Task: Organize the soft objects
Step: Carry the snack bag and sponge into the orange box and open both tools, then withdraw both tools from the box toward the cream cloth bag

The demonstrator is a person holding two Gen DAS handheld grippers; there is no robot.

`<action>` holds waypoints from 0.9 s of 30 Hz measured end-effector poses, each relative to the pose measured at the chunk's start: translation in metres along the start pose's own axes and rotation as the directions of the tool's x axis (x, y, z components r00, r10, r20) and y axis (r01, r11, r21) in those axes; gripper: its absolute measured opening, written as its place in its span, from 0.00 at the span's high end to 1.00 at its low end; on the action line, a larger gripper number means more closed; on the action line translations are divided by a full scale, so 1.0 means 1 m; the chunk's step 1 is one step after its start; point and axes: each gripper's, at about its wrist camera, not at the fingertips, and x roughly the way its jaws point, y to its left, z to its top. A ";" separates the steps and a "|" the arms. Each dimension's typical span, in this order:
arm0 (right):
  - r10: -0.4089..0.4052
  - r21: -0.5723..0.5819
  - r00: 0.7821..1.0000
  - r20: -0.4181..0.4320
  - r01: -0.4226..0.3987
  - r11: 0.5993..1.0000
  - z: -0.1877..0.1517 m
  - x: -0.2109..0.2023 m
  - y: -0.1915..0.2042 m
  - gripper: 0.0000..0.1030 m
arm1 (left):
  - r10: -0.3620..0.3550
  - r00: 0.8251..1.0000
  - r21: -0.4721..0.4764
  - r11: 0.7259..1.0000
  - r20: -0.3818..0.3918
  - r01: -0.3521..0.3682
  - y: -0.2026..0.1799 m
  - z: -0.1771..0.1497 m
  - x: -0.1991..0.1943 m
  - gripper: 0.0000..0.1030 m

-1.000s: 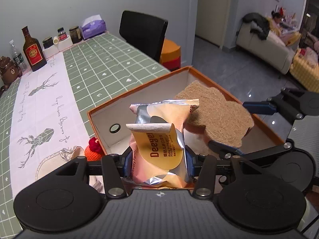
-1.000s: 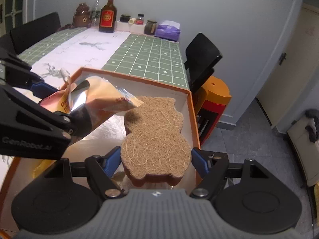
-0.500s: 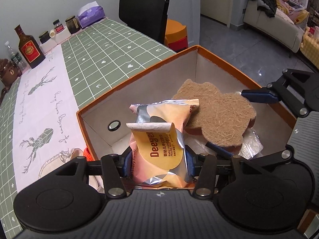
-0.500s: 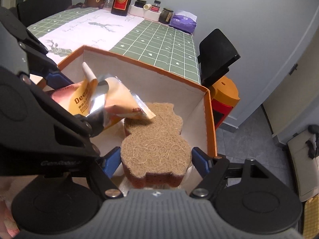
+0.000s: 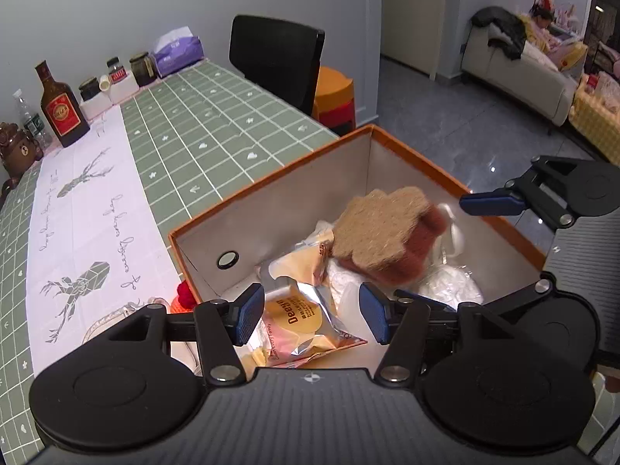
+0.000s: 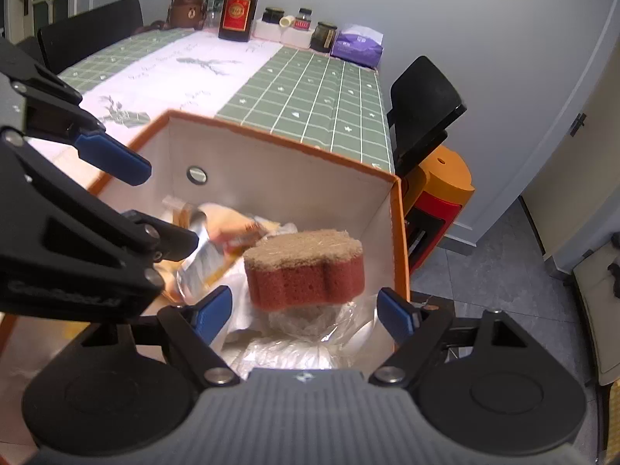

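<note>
An orange box (image 5: 271, 178) with white inner walls stands at the table's near end; it also shows in the right wrist view (image 6: 399, 232). My left gripper (image 5: 310, 314) is open over it, above a foil snack packet (image 5: 306, 325) that lies inside. My right gripper (image 6: 304, 314) is open too; a bear-shaped brown sponge (image 6: 306, 267) with a fibre top is blurred just beyond its fingers, above clear plastic bags (image 6: 310, 333). The sponge (image 5: 383, 232) shows mid-box in the left wrist view, and the packet (image 6: 209, 248) shows left of it in the right wrist view.
A small red and orange knitted toy (image 5: 184, 296) lies on the table left of the box. A bottle (image 5: 62, 108), jars and a purple tissue pack (image 5: 178, 52) stand at the far end. A black chair (image 5: 275, 58) and orange stools (image 5: 335, 97) stand to the right.
Both grippers opened. The snack packet dropped from the left gripper into the box, and the sponge left the right gripper and is falling or landing on the bags.
</note>
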 end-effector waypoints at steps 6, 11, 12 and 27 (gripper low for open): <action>0.007 0.014 0.998 0.069 -0.008 1.000 0.001 -0.034 0.014 0.22 | -0.014 0.994 -0.013 1.000 0.105 0.016 0.010 -0.009 -0.040 0.36; 0.039 0.012 0.991 0.124 -0.041 0.999 0.005 -0.064 0.033 0.22 | 0.000 0.984 -0.019 1.000 0.179 0.004 0.025 -0.023 -0.074 0.36; 0.053 0.016 0.989 0.136 -0.056 0.998 0.007 -0.070 0.037 0.22 | 0.006 0.981 -0.028 1.000 0.192 0.000 0.030 -0.027 -0.081 0.36; 0.279 -0.016 0.947 0.161 -0.280 0.960 0.017 -0.116 0.125 0.26 | 0.113 0.973 -0.166 0.983 0.201 -0.080 0.098 -0.100 -0.139 0.35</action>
